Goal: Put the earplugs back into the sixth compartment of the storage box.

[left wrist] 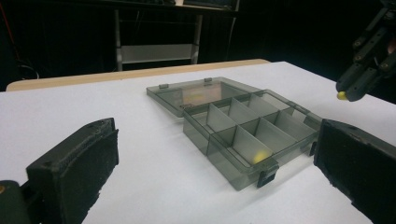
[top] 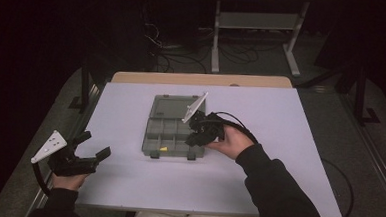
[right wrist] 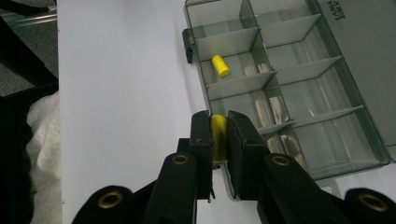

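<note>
White table [top: 127, 185], grey floor [top: 331, 110], tangled cables [top: 184, 53], metal stand [top: 255, 21], dark room

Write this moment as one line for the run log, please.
right gripper: shut on yellow plug, above open organizer box | left gripper: open, holding nothing | second yellow plug: in box compartment

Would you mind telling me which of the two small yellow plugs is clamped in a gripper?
The yellow plug between the right gripper jaws; the other yellow plug lies loose in the grey compartment box.
</note>
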A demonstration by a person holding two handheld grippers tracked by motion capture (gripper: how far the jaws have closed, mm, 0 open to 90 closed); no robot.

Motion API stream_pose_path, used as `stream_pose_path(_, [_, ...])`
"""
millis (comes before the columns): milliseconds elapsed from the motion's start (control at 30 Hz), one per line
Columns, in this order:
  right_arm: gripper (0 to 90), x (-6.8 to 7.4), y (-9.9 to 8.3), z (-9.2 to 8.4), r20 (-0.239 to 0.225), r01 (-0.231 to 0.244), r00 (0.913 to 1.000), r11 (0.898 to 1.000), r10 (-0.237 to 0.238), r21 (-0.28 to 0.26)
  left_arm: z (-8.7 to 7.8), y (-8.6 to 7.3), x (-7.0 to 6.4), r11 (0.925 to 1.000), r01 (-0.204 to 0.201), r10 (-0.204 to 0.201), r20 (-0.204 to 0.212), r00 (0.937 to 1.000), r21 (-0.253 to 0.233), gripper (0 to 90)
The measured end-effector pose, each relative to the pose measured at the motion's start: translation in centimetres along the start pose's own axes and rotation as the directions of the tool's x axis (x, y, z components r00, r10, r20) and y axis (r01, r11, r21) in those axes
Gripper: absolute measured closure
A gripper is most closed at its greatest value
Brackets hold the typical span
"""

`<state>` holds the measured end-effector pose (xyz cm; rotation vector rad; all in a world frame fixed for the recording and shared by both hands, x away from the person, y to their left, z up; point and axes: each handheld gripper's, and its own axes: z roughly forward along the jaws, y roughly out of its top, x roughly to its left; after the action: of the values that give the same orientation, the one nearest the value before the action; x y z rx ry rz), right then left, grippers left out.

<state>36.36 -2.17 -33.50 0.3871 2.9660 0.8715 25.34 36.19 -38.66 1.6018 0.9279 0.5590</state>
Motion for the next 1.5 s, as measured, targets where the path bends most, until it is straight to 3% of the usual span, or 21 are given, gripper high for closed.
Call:
stream_pose_path(467, [79.6, -1.3, 1.9, 1.6, 0.000, -0.010, 1.0000, 1.000, 0.010, 0.015, 0.1, 0.0, 0.0, 1.0000, 0.003, -0.003, 0.004, 1.0000, 0.000, 0.0])
stream_pose_path(933, [79.6, -1.8, 4.3, 4.6, -0.004, -0.005, 1.0000, 0.999, 0.005, 0.035, 0.0, 0.0, 0.1, 1.0000, 0.006, -0.006, 0.006, 1.0000, -0.008, 0.0])
stream_pose_path(1500, [79.2, -1.9, 5.0, 8.5, -0.022, -0.003, 0.9997, 0.998, 0.005, 0.070, -0.2, 0.0, 0.3, 0.9997, 0.019, -0.019, 0.000, 0.9998, -0.014, 0.0])
